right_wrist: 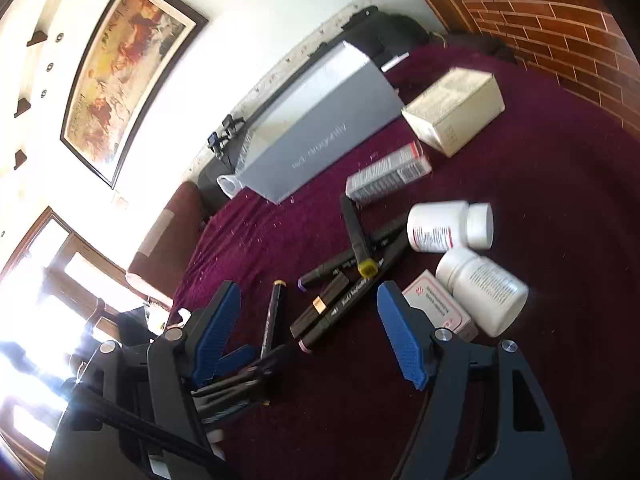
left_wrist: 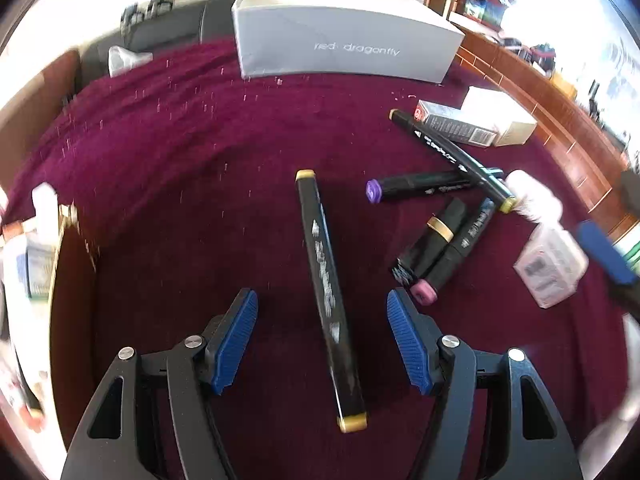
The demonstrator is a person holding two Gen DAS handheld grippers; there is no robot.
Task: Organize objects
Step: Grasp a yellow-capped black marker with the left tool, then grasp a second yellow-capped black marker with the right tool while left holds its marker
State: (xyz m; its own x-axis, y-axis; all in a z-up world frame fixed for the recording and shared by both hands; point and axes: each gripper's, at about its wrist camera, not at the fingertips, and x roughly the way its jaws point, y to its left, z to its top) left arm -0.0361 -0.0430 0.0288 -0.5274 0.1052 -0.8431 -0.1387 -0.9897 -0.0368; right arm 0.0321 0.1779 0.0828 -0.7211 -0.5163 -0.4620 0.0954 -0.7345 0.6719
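Left gripper [left_wrist: 322, 342] hovering with jaws spread, nothing pinched. Lying lengthwise in the gap between its fingers, touching neither pad: a black marker with yellow caps [left_wrist: 330, 300] on the maroon cloth [left_wrist: 160, 160]. Off to its right, a loose heap of markers [left_wrist: 440, 220], crossed over one another. Straight ahead, far side, a grey box [left_wrist: 344, 44].

Right gripper [right_wrist: 310, 330] also parted wide and empty. Ahead between its fingers, that same marker heap [right_wrist: 352, 280]; just right of it, two white bottles [right_wrist: 464, 256] on their sides.
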